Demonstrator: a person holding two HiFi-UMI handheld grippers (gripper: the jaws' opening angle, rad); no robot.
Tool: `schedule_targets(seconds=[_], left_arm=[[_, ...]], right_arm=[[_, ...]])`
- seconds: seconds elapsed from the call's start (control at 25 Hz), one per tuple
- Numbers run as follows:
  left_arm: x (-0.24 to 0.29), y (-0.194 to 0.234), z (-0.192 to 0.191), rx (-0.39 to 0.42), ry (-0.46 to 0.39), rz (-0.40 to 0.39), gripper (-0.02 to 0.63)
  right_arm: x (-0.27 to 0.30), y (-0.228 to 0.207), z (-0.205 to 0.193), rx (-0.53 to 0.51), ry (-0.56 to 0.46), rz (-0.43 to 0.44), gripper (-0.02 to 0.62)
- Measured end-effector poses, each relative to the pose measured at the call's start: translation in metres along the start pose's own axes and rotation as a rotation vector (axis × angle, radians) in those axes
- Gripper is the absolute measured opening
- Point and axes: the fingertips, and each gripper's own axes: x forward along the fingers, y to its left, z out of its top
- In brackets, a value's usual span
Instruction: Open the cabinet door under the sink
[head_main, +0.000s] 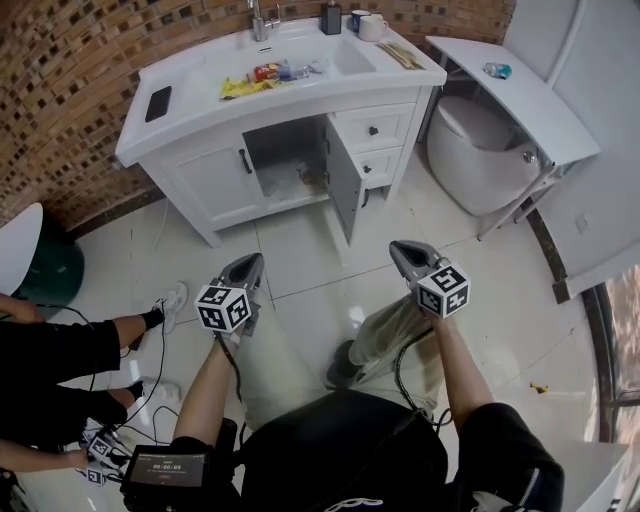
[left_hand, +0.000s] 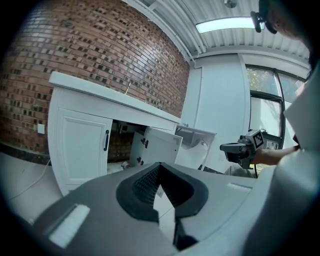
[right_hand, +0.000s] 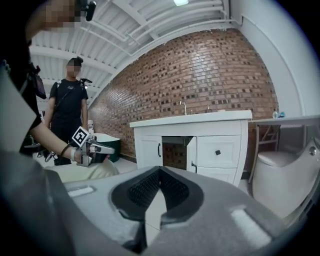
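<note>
The white sink cabinet (head_main: 200, 190) stands against the brick wall. Its right door (head_main: 342, 178) hangs wide open, edge-on toward me, and shows a dark inside with small items on the floor. The left door (head_main: 215, 180) with its black handle (head_main: 245, 161) is shut. My left gripper (head_main: 250, 265) and right gripper (head_main: 405, 250) hover over the floor tiles well short of the cabinet, both shut and empty. The open door (left_hand: 155, 147) shows in the left gripper view beyond the left gripper (left_hand: 159, 167). The right gripper view has it (right_hand: 190, 152) past the right gripper (right_hand: 160, 172).
A toilet (head_main: 480, 150) and a white side table (head_main: 520, 95) stand right of the cabinet. A phone (head_main: 158, 103), wrappers and cups lie on the counter. A green bin (head_main: 45, 270) and another person's legs (head_main: 90, 345) are at left, with cables on the floor.
</note>
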Motion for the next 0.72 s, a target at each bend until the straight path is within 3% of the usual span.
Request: schedule_targets(seconds=[0.24, 0.48, 0.64, 0.72], left_arm=[[-0.061, -0.038, -0.041, 0.041, -0.015, 0.080, 0.015], [-0.116, -0.091, -0.084, 0.090, 0.017, 0.104, 0.015], [-0.166, -0.125, -0.073, 0.011, -0.059, 0.080, 0.015], [-0.189, -0.145, -0.063, 0.014, -0.101, 0.073, 0.015]], right_arm=[[-0.061, 0.026, -0.017, -0.074, 0.031, 0.018, -0.008], [-0.117, 0.070, -0.050, -0.117, 0.036, 0.044, -0.008], [-0.147, 0.104, -0.055, -0.158, 0.038, 0.082, -0.008], [-0.156, 0.117, -0.059, -0.162, 0.033, 0.089, -0.008]])
